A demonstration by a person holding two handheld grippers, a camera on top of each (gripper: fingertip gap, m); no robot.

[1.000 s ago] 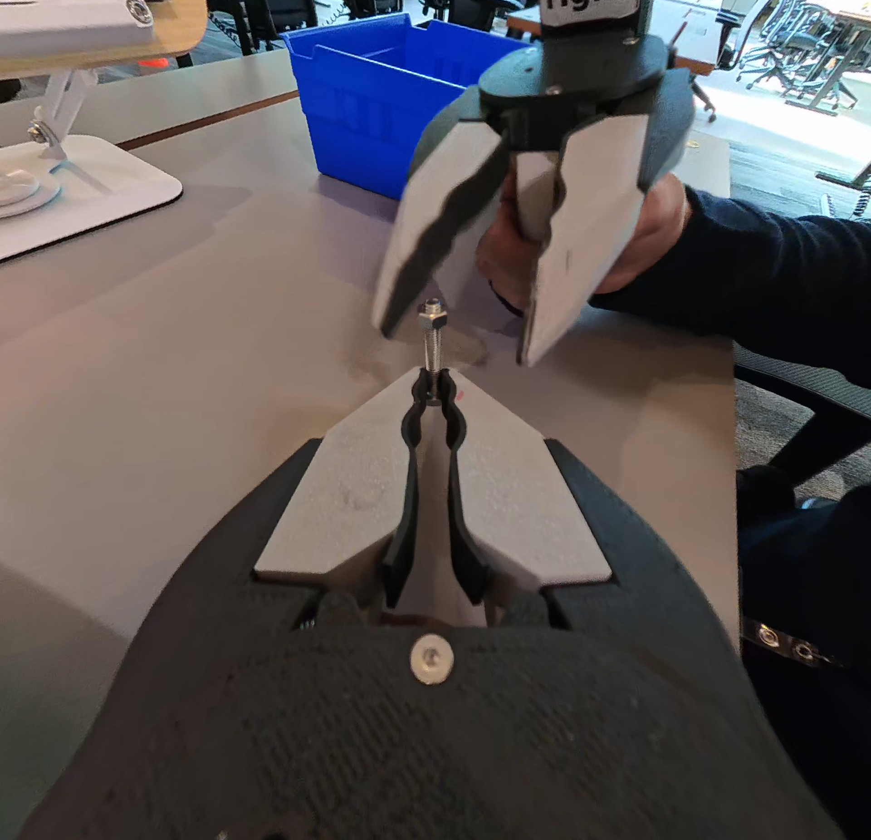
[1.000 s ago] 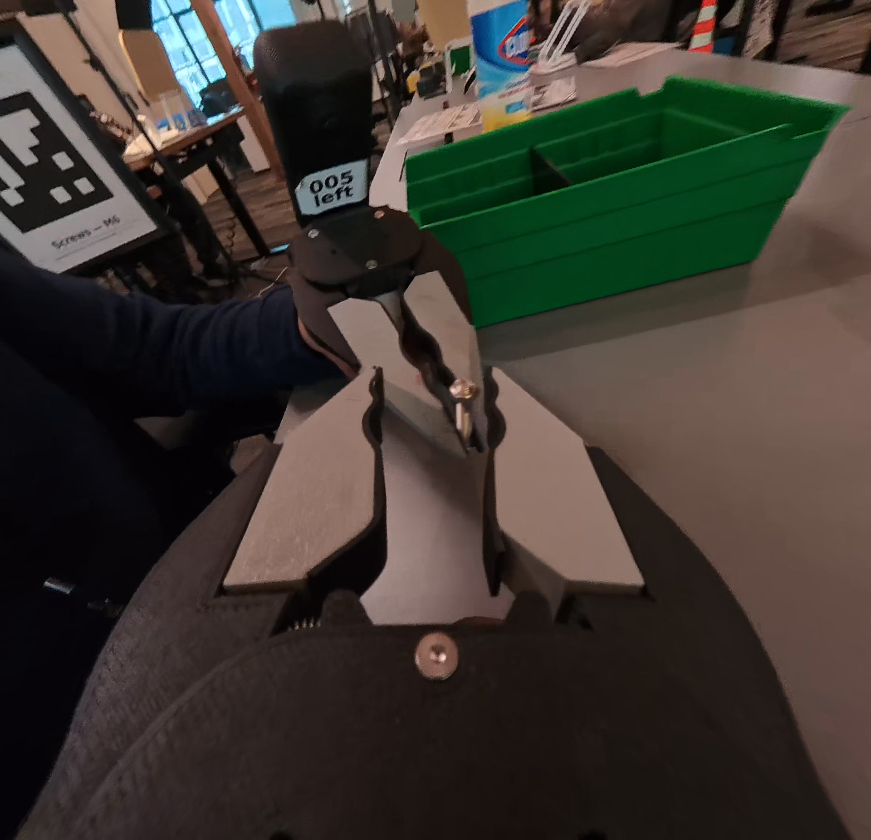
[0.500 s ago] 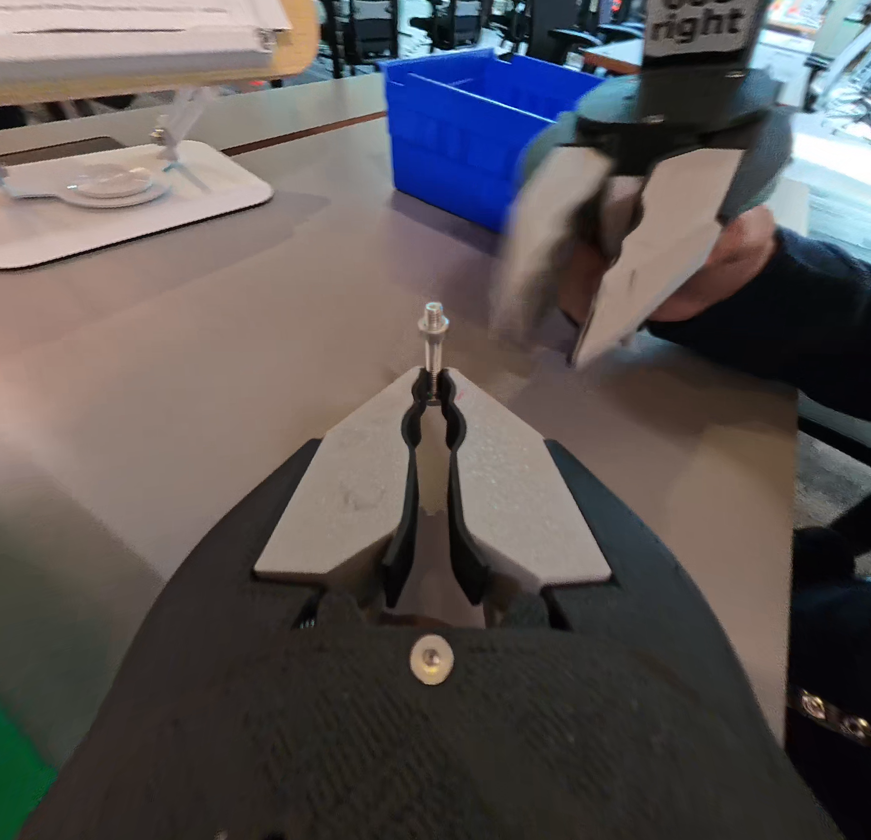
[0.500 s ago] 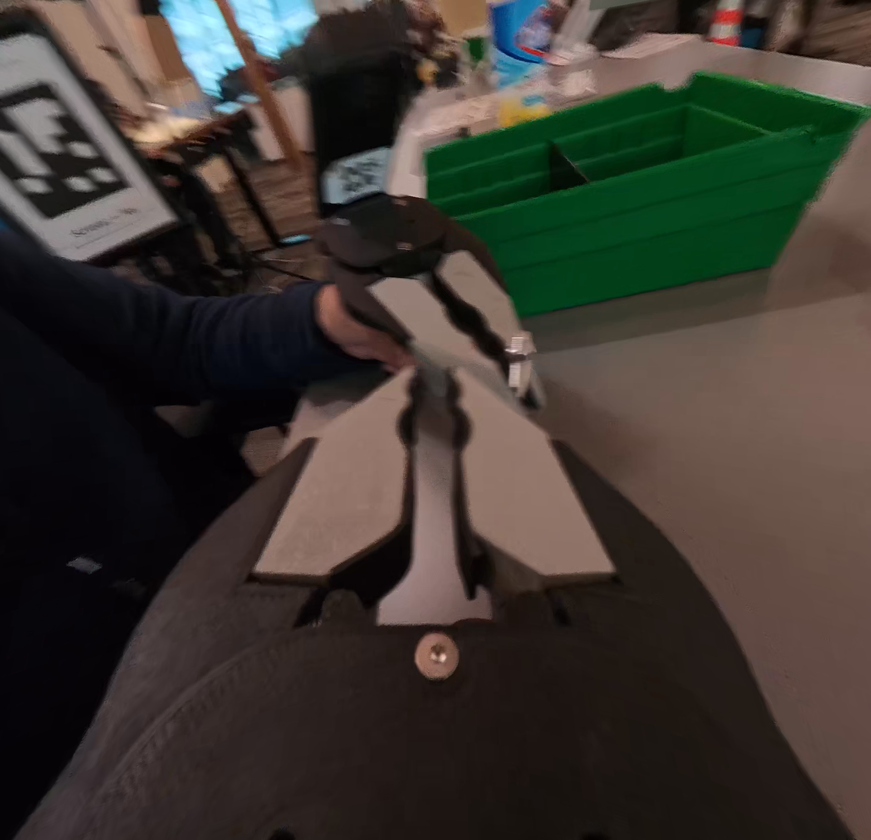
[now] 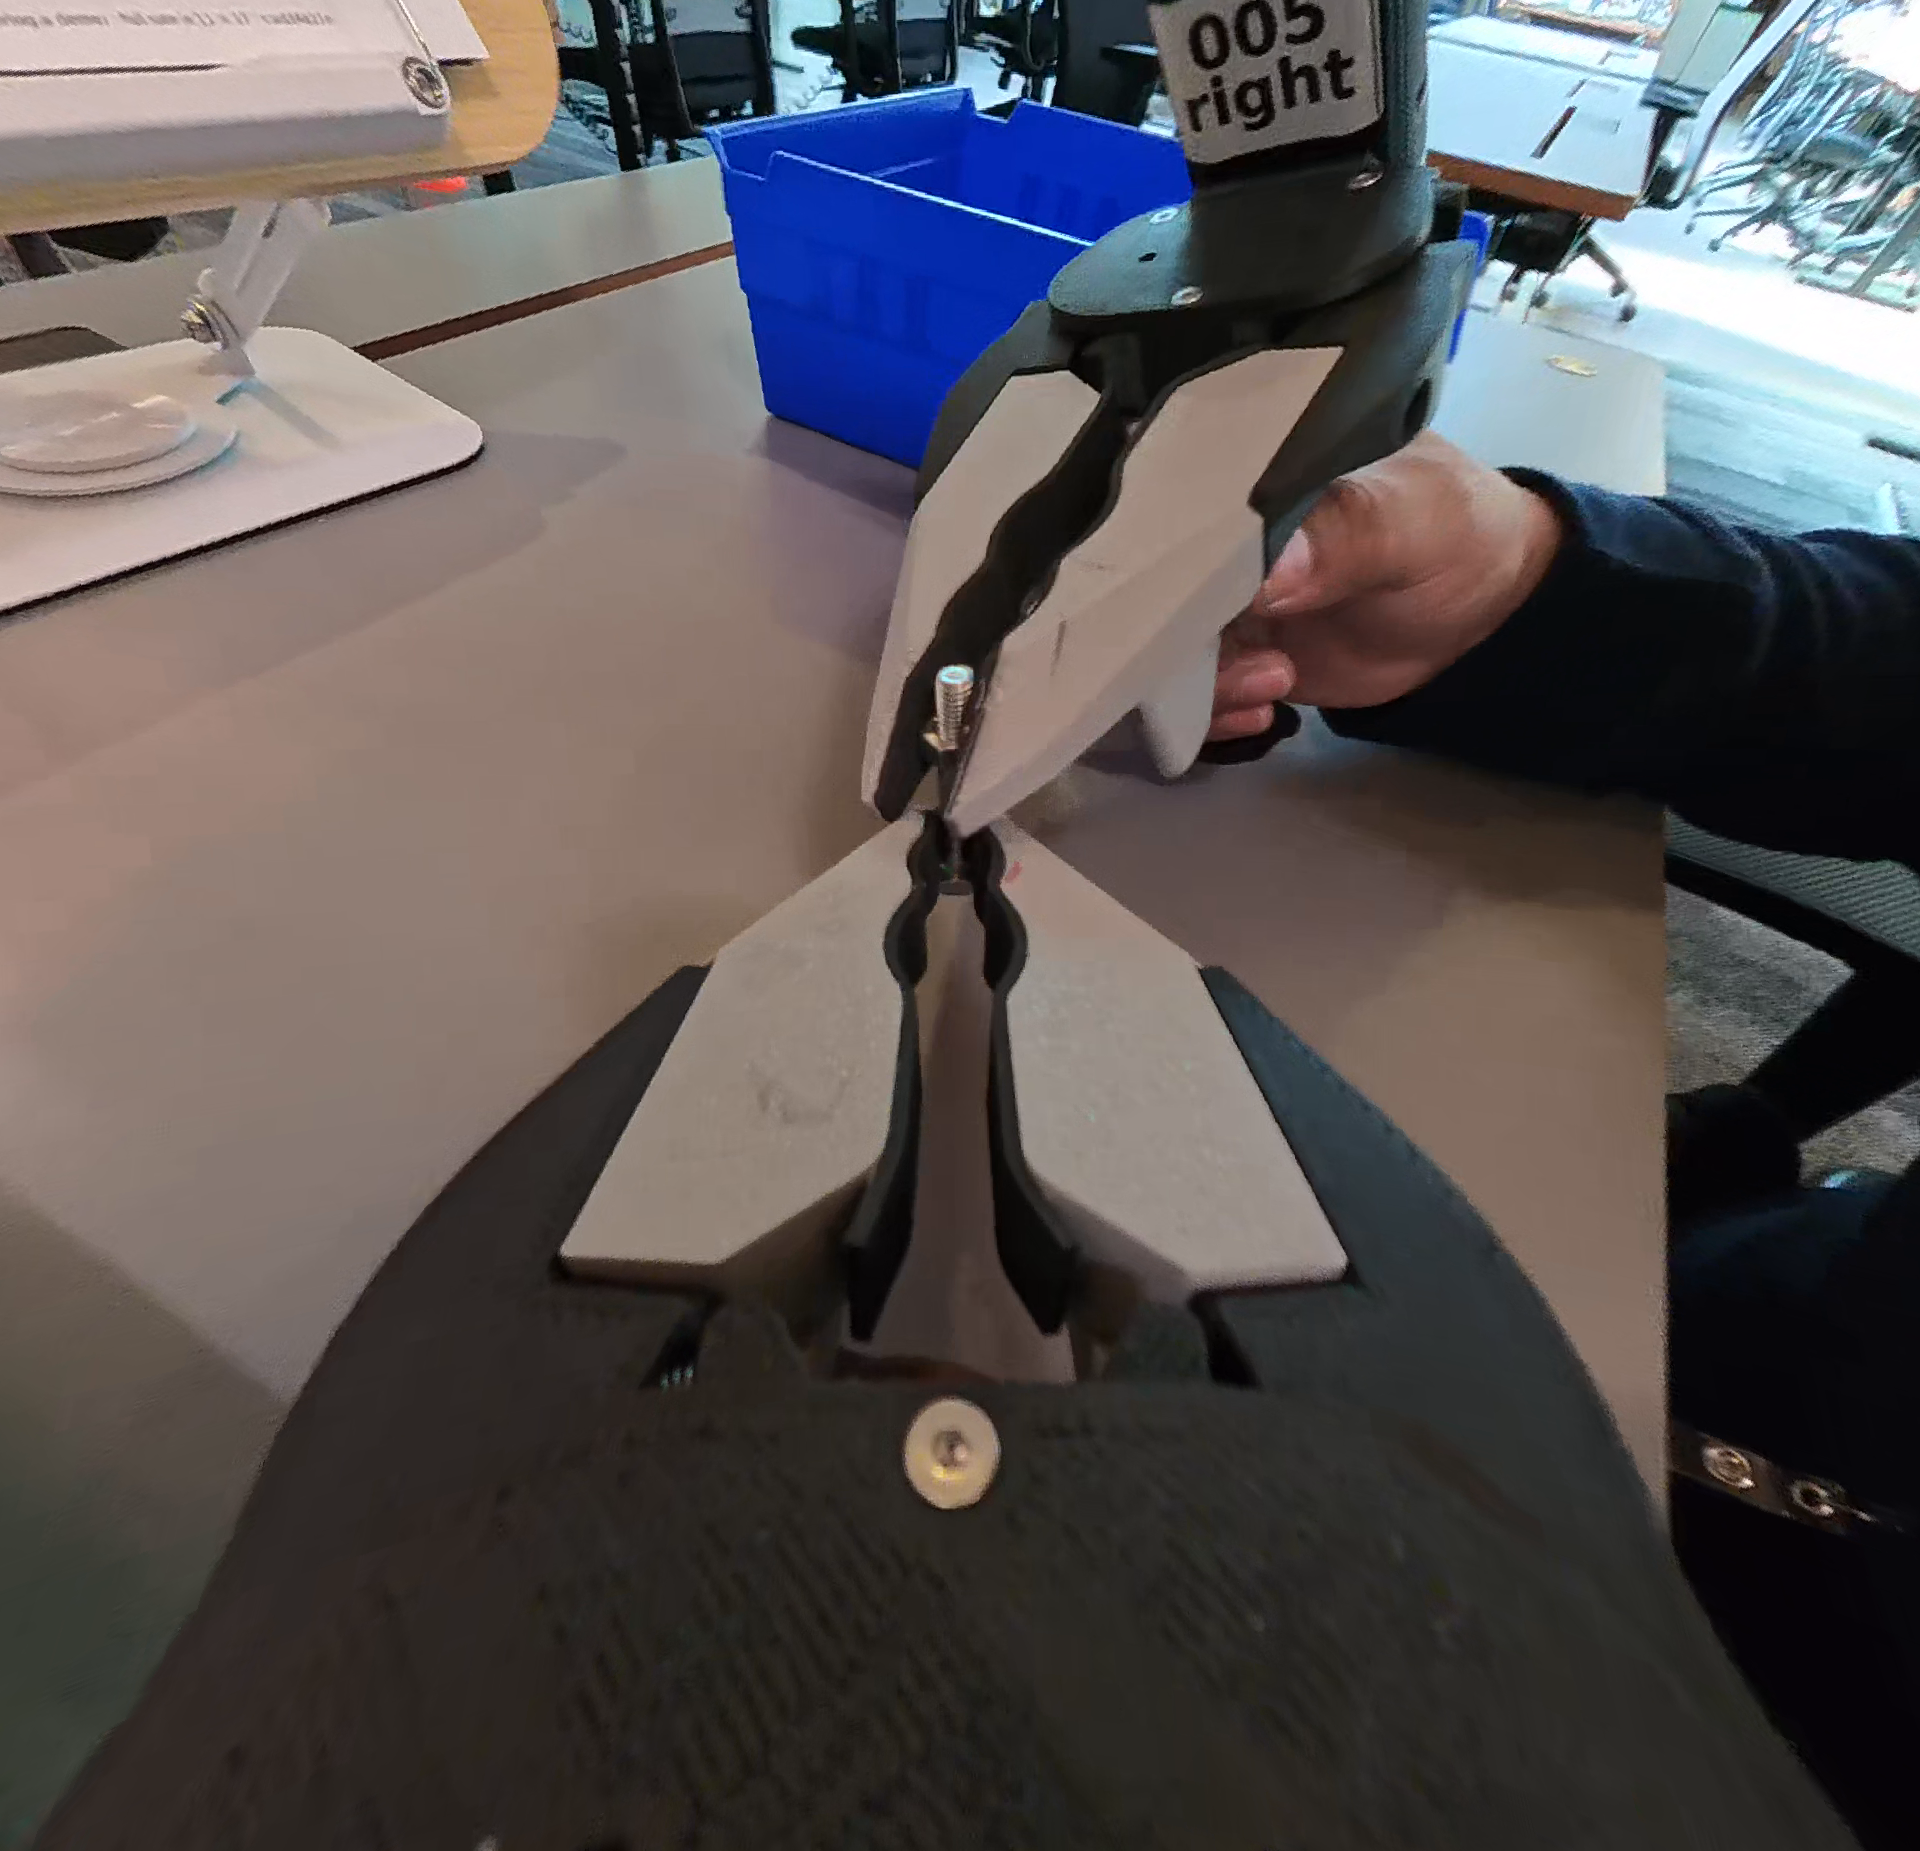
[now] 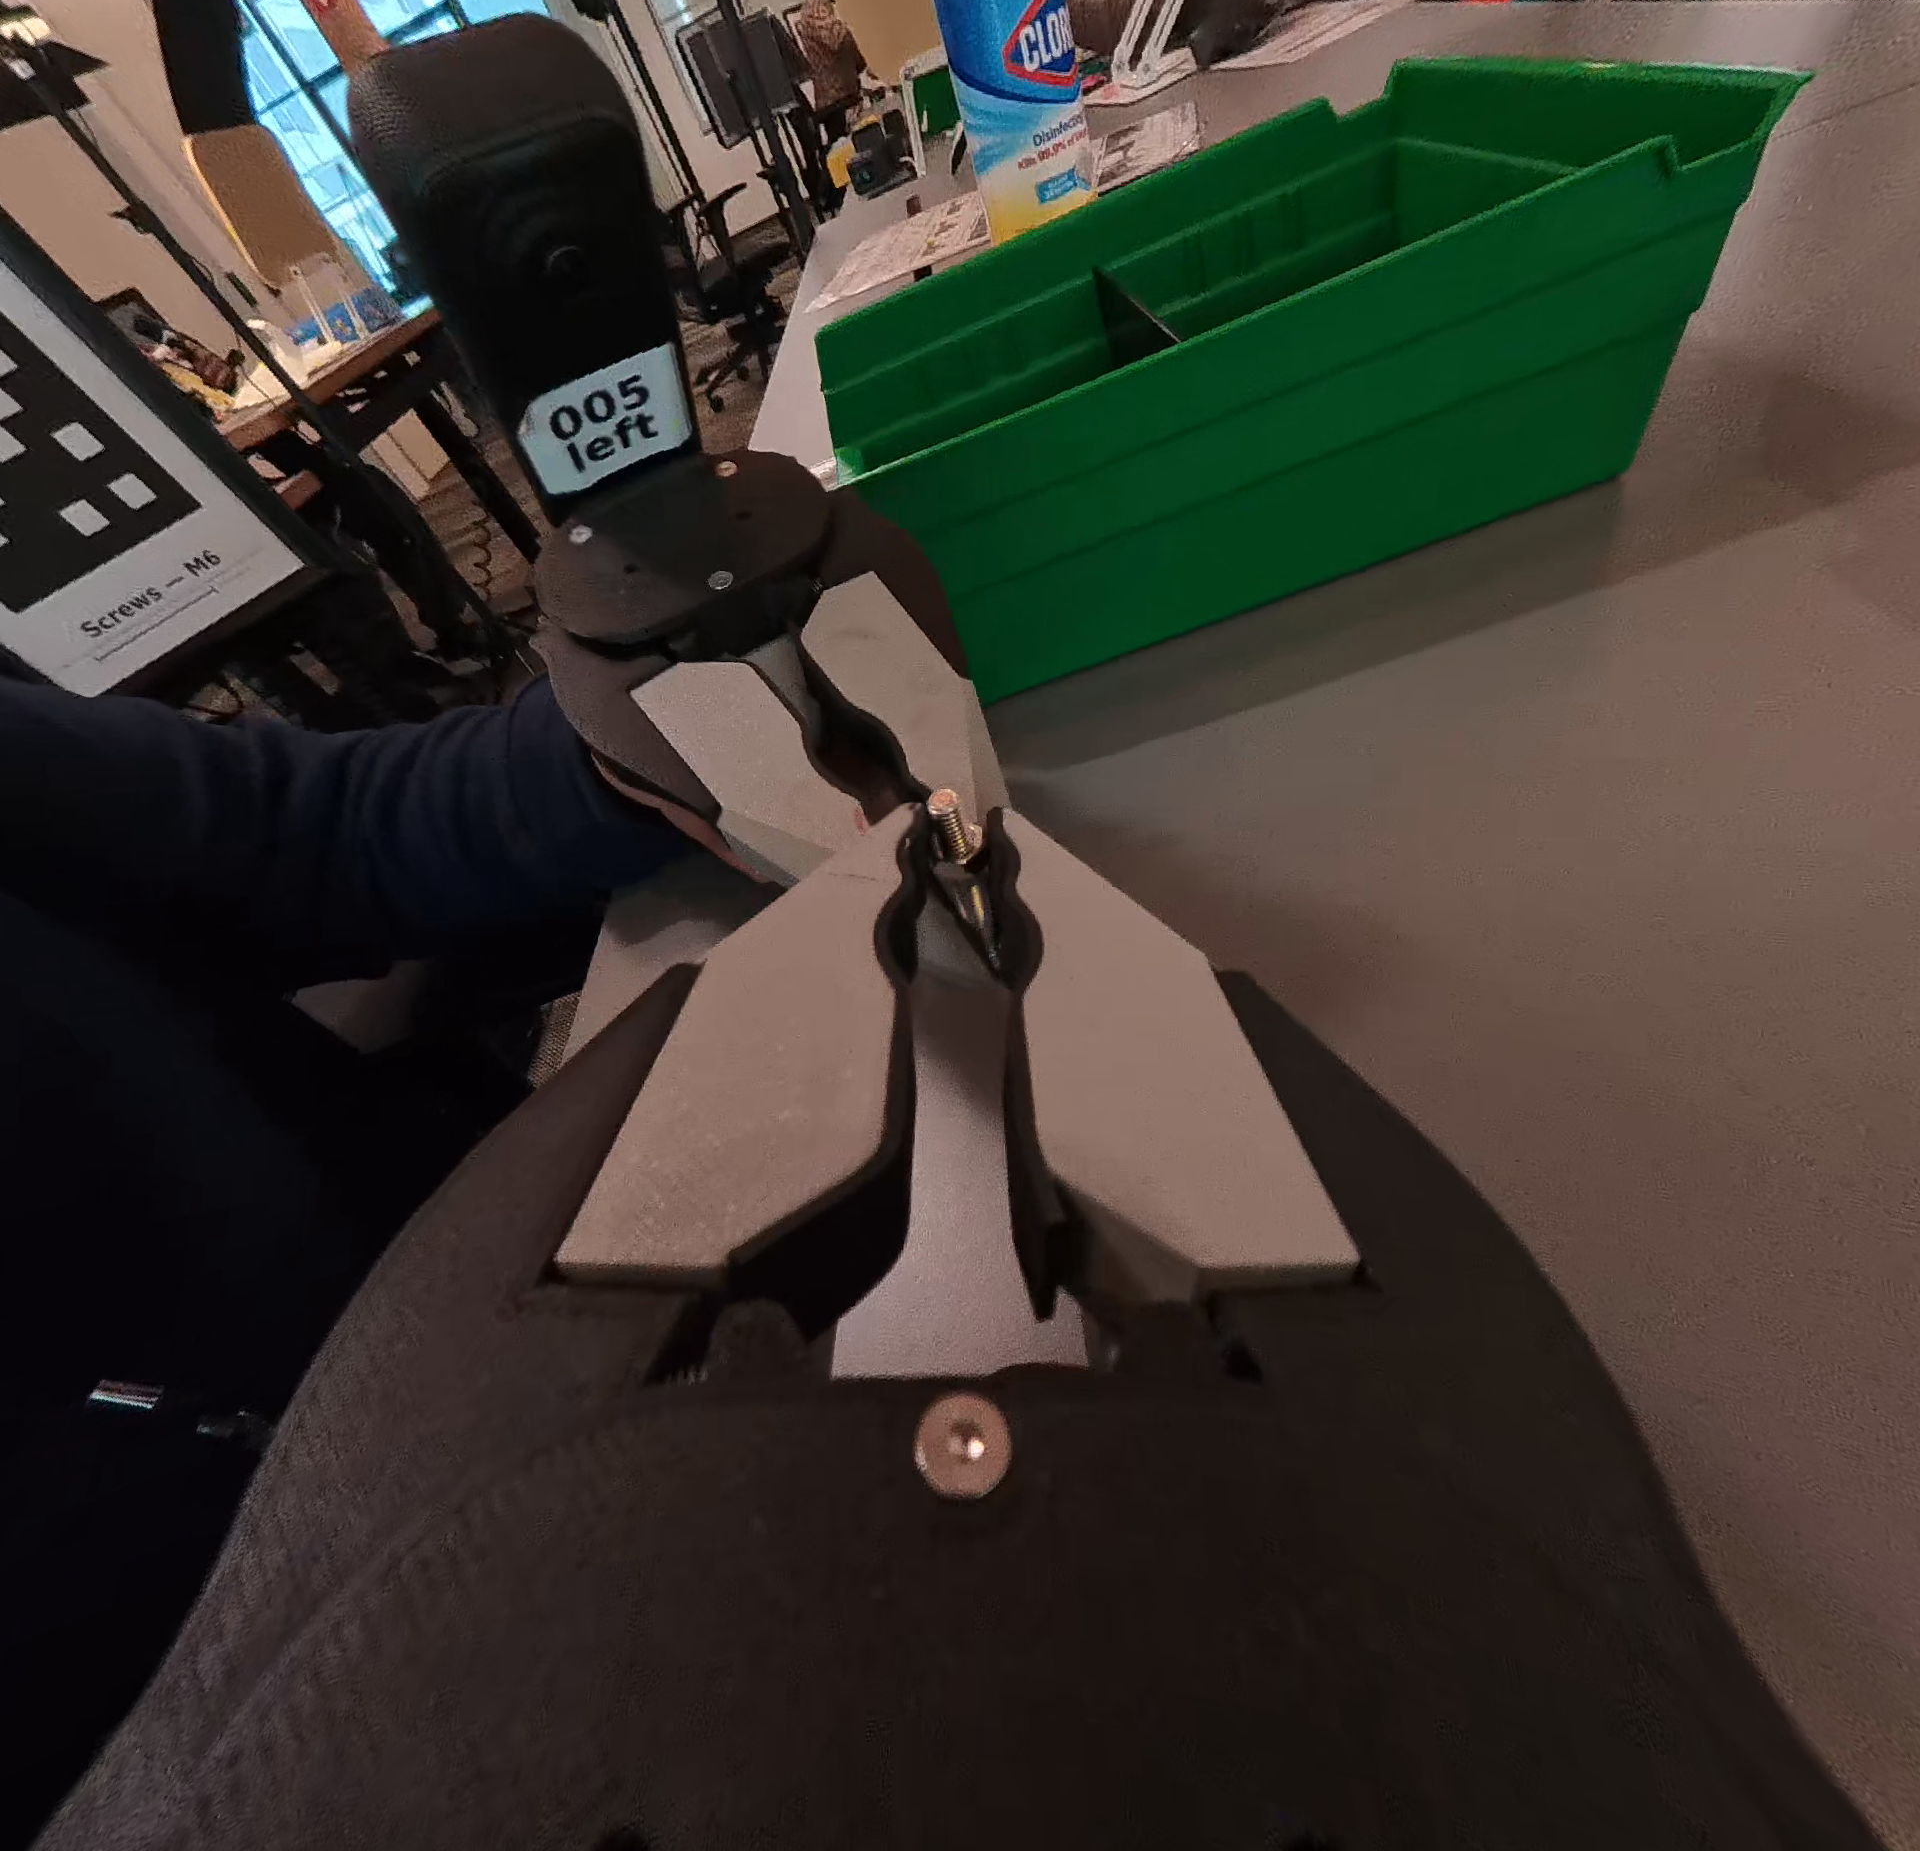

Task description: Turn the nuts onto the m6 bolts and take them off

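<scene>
Grey surface [image 5: 436,762] runs wide beneath both tools, with a blue bin [image 5: 883,295] beyond and a green bin [image 6: 1299,430] off to the side, neither obstructing. Left gripper [image 5: 948,861] has its jaws clamped on the bolt [image 5: 953,695], held upright. Right gripper [image 6: 951,851] has its jaws together on the nut [image 5: 942,739]. Judged best: keep the bolt steady and twist squarely, avoiding cross-threading.

You work in an open-plan office used as a lab: grey laminate table [image 6: 1558,762], rows of black swivel chairs [image 5: 717,25], compartmented green plastic bin [image 6: 1299,471], blue plastic bin [image 5: 883,274], and a printed marker board [image 6: 94,492].
</scene>
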